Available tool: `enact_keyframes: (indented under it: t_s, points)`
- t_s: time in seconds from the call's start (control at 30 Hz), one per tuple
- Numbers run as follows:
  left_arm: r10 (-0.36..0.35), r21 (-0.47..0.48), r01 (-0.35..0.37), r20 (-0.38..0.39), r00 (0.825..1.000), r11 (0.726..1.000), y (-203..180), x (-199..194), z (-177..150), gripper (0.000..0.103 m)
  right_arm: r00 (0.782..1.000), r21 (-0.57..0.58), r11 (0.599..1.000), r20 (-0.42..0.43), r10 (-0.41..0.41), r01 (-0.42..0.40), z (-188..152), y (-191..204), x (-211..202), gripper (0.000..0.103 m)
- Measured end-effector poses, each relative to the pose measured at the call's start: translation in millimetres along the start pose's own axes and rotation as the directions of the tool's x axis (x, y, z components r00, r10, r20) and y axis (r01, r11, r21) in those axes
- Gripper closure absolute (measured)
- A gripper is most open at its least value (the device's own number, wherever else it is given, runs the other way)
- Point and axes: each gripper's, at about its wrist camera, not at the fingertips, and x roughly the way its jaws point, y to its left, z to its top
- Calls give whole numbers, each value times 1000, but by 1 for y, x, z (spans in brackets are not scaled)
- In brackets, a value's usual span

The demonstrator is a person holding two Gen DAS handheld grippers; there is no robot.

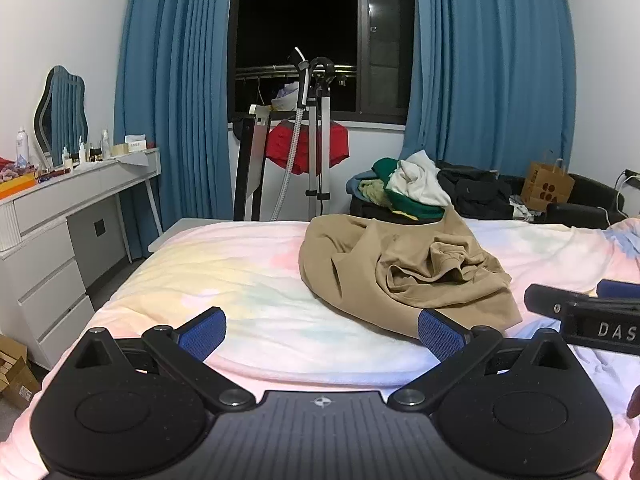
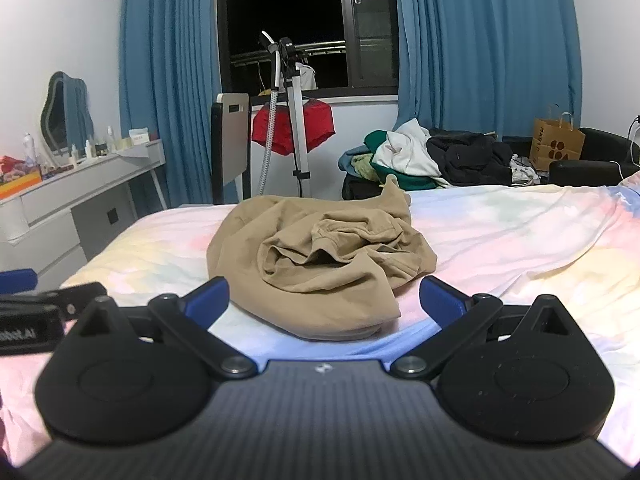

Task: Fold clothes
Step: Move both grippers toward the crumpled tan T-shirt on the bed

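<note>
- The left gripper point(image 1: 322, 334) has its jaws spread wide apart with nothing between them; only the bedspread point(image 1: 224, 280) lies under the blue pads point(image 1: 202, 334).
- The right gripper point(image 2: 324, 300) also stands fully apart and holds nothing; the near edge of the tan garment point(image 2: 320, 256) lies just ahead of it, in line with the gap between its pads point(image 2: 440, 300), not pressed by either.
- In the left wrist view the tan garment point(image 1: 404, 276) sits ahead and to the right of the left gripper, a crumpled heap on the bed, its near edge just beside the right-hand pad.
- The right gripper point(image 1: 580, 312) shows at the right edge of the left view, beside the garment; the left gripper point(image 2: 36, 308) shows at the left edge of the right view.
- Past the garment, beyond the bed's far edge, a pile of clothes point(image 2: 416, 156) lies on a dark seat, with a paper bag point(image 2: 556, 144) further right.
- Far ahead, a steamer stand point(image 2: 296, 120) with a red garment point(image 2: 296, 126) stands before the dark window point(image 2: 280, 20), between blue curtains point(image 2: 480, 48).
- Far to the left stands a white desk point(image 1: 60, 216) with bottles and a mirror point(image 1: 62, 110).
</note>
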Motion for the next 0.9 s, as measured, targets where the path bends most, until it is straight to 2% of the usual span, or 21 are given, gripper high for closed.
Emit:
enact_keyframes:
  t_s: [0.1, 0.23, 0.43, 0.9]
  points:
    - [-3, -9, 3, 8, 1000, 1000, 1, 0, 1, 0, 1000, -4, 1000, 8, -3, 3, -2, -1, 0, 0]
    - [-10, -11, 11, 60, 998, 1000, 2, -13, -3, 0, 1000, -7, 1000, 9, -8, 8, -3, -1, -1, 0]
    - [5, -26, -4, 43, 999, 1000, -2, -13, -5, 0, 1000, -2, 1000, 5, -17, 17, 20, 4, -13, 0]
    - [26, -44, -25, 14, 1000, 999, -6, 2, -19, 0, 1000, 76, 997, 30, -5, 3, 16, -19, -20, 0]
